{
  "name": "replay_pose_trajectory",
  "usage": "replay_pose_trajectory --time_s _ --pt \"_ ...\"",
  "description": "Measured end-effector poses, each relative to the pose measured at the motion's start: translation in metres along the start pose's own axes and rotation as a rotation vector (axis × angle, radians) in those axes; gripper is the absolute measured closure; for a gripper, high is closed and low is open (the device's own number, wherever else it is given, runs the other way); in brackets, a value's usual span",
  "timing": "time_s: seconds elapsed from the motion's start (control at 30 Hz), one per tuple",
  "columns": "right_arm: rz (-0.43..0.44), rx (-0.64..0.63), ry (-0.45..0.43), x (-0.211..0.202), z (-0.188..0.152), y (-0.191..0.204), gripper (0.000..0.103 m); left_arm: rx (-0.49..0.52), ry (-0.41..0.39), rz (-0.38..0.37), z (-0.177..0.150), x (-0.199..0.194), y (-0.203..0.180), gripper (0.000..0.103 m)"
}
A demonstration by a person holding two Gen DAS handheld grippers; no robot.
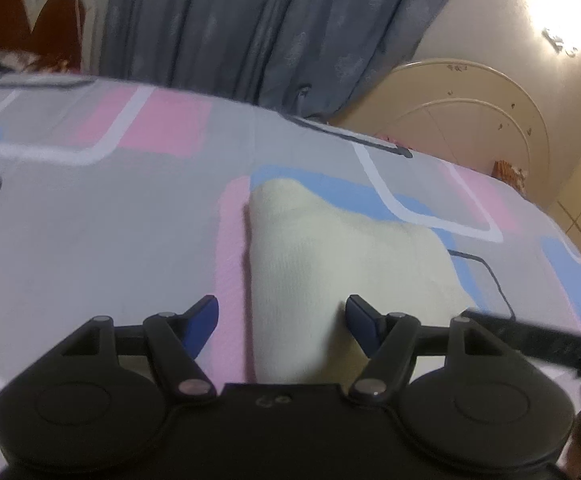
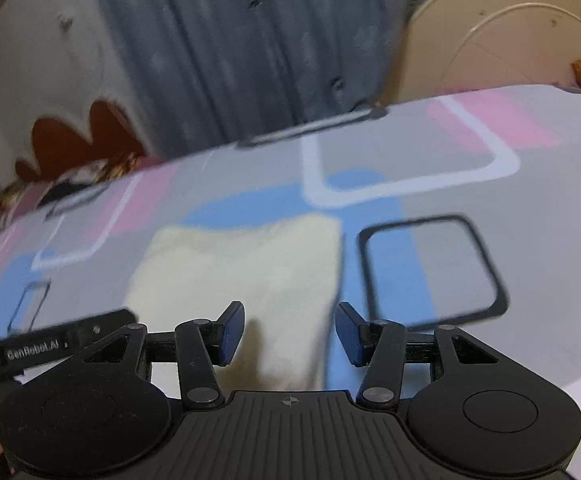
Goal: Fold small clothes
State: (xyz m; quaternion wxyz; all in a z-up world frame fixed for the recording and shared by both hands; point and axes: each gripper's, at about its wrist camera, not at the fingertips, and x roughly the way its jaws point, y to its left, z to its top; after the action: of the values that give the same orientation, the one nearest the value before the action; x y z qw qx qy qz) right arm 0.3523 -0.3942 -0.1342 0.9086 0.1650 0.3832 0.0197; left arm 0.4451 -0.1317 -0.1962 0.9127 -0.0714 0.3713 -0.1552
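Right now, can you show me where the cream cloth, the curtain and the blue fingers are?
cream cloth (image 1: 330, 264), left wrist view, middle of its folded surface.
grey curtain (image 1: 258, 28), left wrist view, centre folds.
right gripper's fingers (image 2: 232, 334), right wrist view, the left blue pad.

Bed (image 1: 90, 220) with grey, pink and blue sheet; grey-blue curtains (image 1: 250, 20) behind, cream headboard (image 1: 470, 112) far right, wall lamp (image 1: 558, 16) glowing.

I count one cream knitted garment (image 1: 330, 264) lying on one patterned bedsheet (image 1: 90, 220). I hold two grippers, my left gripper (image 1: 282, 320) and my right gripper (image 2: 290, 328), each with two blue-padded fingers (image 1: 202, 320). Behind hang one grey-blue curtain (image 1: 250, 20), one lit wall lamp (image 1: 558, 20) and one cream arched headboard (image 1: 470, 120).
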Motion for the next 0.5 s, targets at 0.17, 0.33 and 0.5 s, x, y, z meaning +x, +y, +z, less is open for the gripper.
replay_pose_trajectory --time_s 0.17,0.33,0.5 --pt "-0.031 0.022 0.030 0.012 -0.019 -0.009 0.053 -0.010 0.025 -0.022 -0.012 0.006 -0.003 0.032" --pt "-0.037 0.054 0.033 0.009 -0.021 -0.015 0.053 -0.059 0.056 -0.057 -0.015 0.006 0.005 0.032" --pt "0.009 0.125 -0.002 -0.011 -0.011 -0.019 0.053 -0.056 0.061 -0.068 -0.010 -0.004 0.007 0.034"
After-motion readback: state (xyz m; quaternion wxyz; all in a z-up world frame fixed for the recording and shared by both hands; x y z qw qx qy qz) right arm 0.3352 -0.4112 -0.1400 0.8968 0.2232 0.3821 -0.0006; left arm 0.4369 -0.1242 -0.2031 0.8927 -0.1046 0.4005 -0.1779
